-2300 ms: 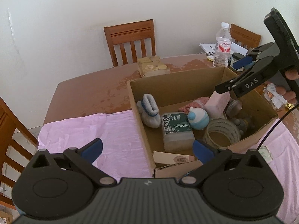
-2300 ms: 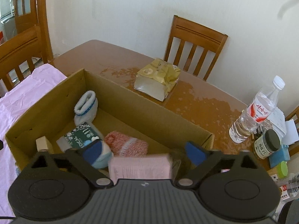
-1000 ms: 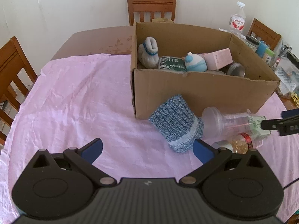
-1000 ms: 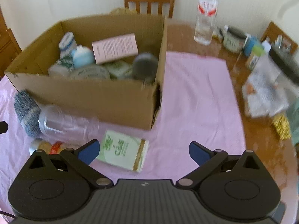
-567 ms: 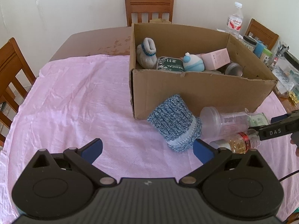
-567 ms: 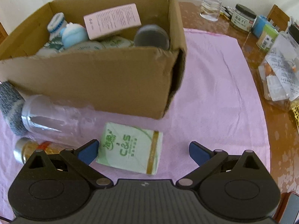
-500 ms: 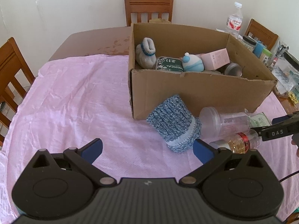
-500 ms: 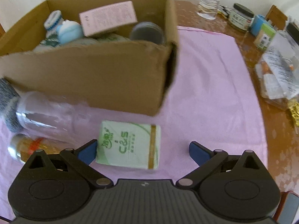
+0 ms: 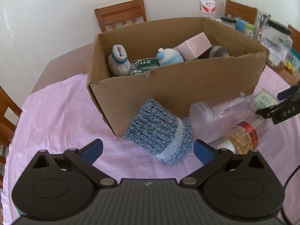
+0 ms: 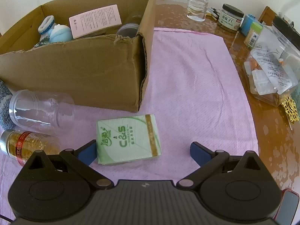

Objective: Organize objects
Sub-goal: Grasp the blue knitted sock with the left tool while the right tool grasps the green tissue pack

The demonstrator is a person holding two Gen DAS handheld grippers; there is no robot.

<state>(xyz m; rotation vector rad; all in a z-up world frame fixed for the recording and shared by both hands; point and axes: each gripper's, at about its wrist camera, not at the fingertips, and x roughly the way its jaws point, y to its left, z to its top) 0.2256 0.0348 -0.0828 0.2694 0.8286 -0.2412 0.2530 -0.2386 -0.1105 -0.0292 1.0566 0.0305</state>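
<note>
A cardboard box (image 9: 168, 86) (image 10: 75, 69) on the pink cloth holds a grey sock, a green packet, a blue toy and a pink box (image 9: 195, 44). In front of it lie a blue knitted sock (image 9: 161, 131), a clear plastic cup (image 9: 217, 112) (image 10: 41, 108), a small amber bottle (image 9: 241, 138) (image 10: 24, 142) and a green tissue pack (image 10: 127, 138). My left gripper (image 9: 148, 150) is open, just short of the knitted sock. My right gripper (image 10: 142, 153) is open and low over the tissue pack, whose left part lies by the left fingertip (image 10: 87, 153).
A water bottle (image 10: 198, 0), a jar (image 10: 230, 17), small containers and a clear tub of packets (image 10: 271, 75) crowd the bare wooden table at the right. Wooden chairs (image 9: 121, 15) stand behind the box. Pink cloth (image 10: 196, 84) stretches to the right of the box.
My right gripper let go of the pink box inside the cardboard box, drew back and came down over the tissue pack. My left gripper pulled back and closed in on the knitted sock.
</note>
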